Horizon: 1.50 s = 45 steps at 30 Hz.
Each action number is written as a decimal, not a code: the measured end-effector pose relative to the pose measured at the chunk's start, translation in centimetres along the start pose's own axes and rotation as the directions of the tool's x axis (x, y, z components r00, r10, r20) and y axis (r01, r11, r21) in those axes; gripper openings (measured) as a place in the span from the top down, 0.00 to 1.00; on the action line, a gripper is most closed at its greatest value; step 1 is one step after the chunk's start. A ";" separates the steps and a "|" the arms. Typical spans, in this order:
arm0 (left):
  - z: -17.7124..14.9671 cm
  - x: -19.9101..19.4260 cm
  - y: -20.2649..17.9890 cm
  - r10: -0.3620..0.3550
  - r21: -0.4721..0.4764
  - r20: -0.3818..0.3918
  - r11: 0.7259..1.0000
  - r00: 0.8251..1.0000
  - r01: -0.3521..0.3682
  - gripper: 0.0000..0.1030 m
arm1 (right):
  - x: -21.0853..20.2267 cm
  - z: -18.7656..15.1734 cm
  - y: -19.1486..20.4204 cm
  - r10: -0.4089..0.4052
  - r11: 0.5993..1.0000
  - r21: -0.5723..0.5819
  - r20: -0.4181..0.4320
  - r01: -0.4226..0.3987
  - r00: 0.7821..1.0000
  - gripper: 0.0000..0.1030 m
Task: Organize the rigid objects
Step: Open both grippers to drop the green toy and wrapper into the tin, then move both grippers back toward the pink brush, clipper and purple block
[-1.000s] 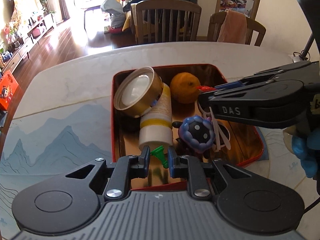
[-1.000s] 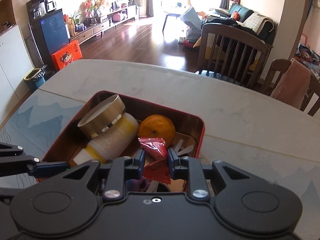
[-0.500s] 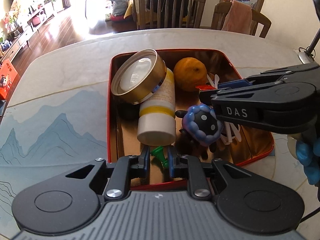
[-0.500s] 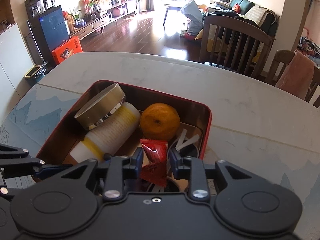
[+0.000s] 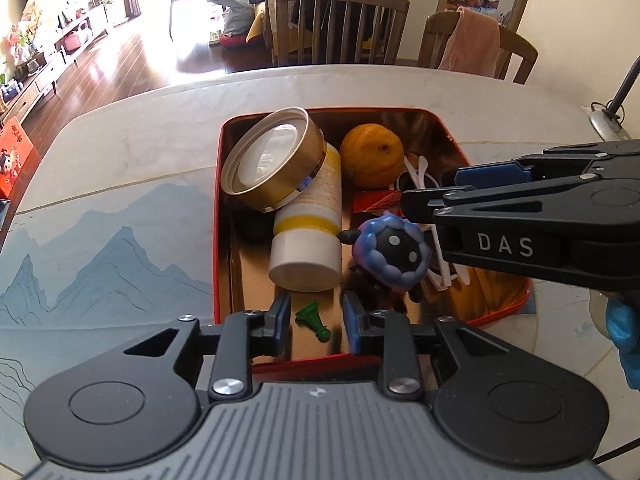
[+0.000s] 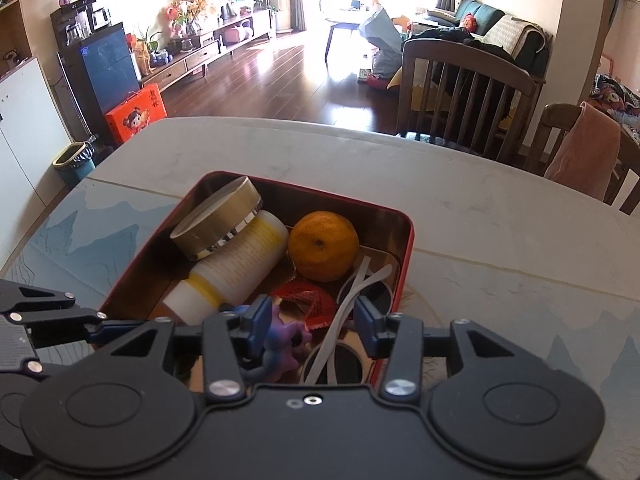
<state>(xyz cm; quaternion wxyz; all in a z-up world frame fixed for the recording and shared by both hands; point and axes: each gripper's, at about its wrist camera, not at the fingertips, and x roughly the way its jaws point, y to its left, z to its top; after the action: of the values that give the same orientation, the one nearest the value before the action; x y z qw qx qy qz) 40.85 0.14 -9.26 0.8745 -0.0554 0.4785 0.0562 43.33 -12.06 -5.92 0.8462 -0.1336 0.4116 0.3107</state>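
- Two grippers hang with jaws parted, gripping nothing: left gripper (image 5: 314,314) over the red metal tin's (image 5: 218,240) near rim, above a small green plastic piece (image 5: 313,319).
- Right gripper (image 6: 308,322) above a knobbly purple toy (image 5: 390,254).
- Farther inside: white cylindrical bottle (image 5: 310,224), gold round lid (image 5: 272,160), dimpled orange (image 5: 373,156).

Left gripper (image 5: 314,317) and right gripper (image 6: 307,321), fingers parted, both empty, side by side and angled down.
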 end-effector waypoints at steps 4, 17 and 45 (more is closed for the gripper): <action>-0.2 -1.0 -0.2 -0.010 0.003 0.022 1.000 1.000 0.010 0.72 | -1.2 0.0 0.2 0.002 1.000 0.003 0.018 -0.002 1.000 0.51; -1.9 -5.7 -0.2 -0.028 0.025 0.117 0.999 0.993 0.025 0.47 | -5.8 -1.3 1.6 0.016 0.999 0.034 0.076 -0.019 0.997 0.37; -8.6 -14.6 4.1 -0.030 -0.004 0.258 0.999 0.966 0.033 0.19 | -13.5 -9.3 6.3 0.000 0.998 0.059 0.179 -0.011 0.984 0.00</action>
<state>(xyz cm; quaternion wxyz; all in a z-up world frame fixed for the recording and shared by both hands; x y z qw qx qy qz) 25.23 2.26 -1.72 0.9300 -0.0590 0.3593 0.0511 27.27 -17.28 -1.07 0.8826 -0.0787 0.3434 0.3114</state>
